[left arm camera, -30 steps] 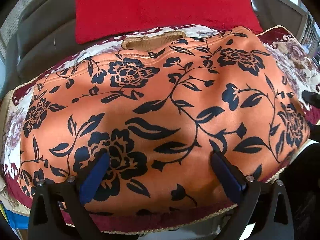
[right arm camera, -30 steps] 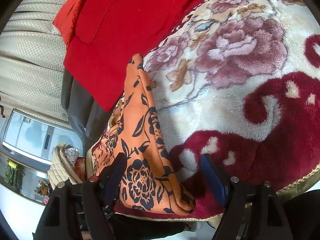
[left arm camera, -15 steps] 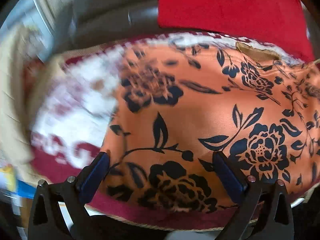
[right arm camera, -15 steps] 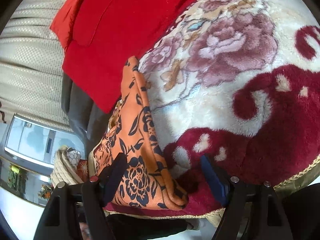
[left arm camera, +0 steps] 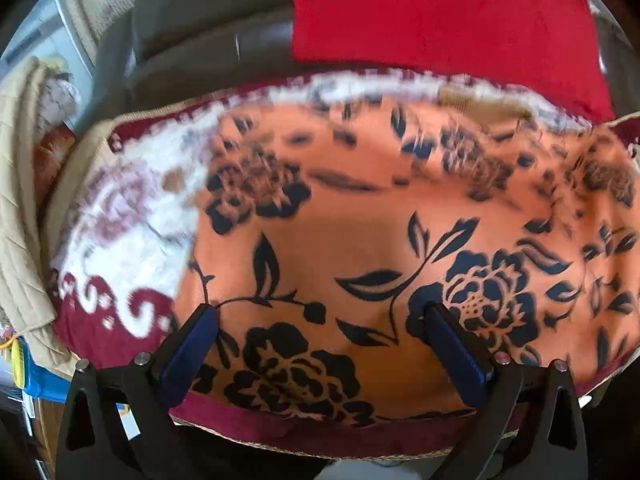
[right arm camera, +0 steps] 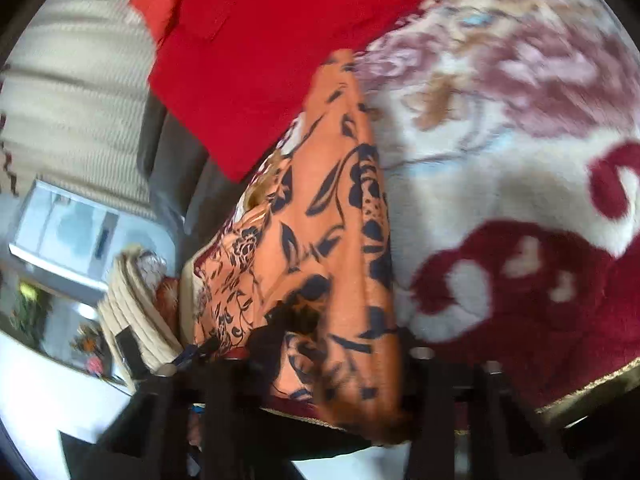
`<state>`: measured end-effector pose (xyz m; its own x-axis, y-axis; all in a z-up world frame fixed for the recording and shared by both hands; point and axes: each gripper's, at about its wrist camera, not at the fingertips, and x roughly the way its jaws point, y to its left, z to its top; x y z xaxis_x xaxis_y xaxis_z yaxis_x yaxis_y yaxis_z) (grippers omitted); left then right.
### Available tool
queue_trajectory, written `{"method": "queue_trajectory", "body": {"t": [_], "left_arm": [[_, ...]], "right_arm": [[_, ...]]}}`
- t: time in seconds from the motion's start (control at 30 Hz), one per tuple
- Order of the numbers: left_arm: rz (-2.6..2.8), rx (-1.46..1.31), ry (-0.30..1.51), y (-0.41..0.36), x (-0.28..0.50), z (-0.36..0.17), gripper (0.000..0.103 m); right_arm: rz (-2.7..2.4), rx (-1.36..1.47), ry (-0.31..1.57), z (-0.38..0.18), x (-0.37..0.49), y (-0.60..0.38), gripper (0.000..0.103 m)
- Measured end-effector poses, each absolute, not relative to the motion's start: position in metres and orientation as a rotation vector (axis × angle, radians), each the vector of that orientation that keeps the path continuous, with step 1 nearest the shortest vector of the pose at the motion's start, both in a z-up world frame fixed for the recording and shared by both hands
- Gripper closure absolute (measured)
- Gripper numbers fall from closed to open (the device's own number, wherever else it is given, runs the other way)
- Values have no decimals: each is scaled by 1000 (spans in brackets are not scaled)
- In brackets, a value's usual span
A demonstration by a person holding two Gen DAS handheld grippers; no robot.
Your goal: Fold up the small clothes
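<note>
one fold barely begun on the orange floral garment (left arm camera: pixel 360 240)
its near corner is pinched by the just-closed right gripper (right arm camera: pixel 332 356); the left gripper (left arm camera: pixel 320 340), fingers wide and empty, is held over its other end.

We see a plush blanket (left arm camera: pixel 120 216), cream with mauve roses and dark red scrolls, covering the surface across the middle of the left wrist view and the right half of the right wrist view (right arm camera: pixel 520 184). Directly on it lies the orange garment (left arm camera: pixel 360 248) with black flowers. A red cloth (left arm camera: pixel 440 12) overlaps the blanket's far edge, at the top of both frames.
</note>
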<state>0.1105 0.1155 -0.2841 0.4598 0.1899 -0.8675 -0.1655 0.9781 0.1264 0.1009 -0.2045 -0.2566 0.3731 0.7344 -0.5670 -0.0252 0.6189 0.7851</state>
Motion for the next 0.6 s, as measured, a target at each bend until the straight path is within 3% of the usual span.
{"method": "queue_trajectory", "body": {"t": [0.1, 0.17, 0.2, 0.23, 0.37, 0.47, 0.6], "left_arm": [[220, -2, 1057, 118, 109, -281, 0], [220, -4, 1030, 114, 103, -274, 0], [206, -9, 1006, 112, 99, -269, 0], [197, -6, 993, 111, 97, -267, 0], [208, 46, 1030, 104, 101, -282, 0], [205, 13, 1017, 107, 102, -285, 0], [203, 19, 1011, 106, 102, -285, 0]], "right_arm": [[509, 767, 1103, -258, 103, -202, 64], [471, 796, 1127, -267, 105, -204, 58], [455, 819, 1139, -271, 105, -206, 45], [462, 854, 1142, -273, 104, -206, 38], [487, 828, 1135, -273, 106, -199, 38], [492, 817, 1129, -271, 108, -199, 50], [485, 811, 1132, -272, 105, -194, 51]]}}
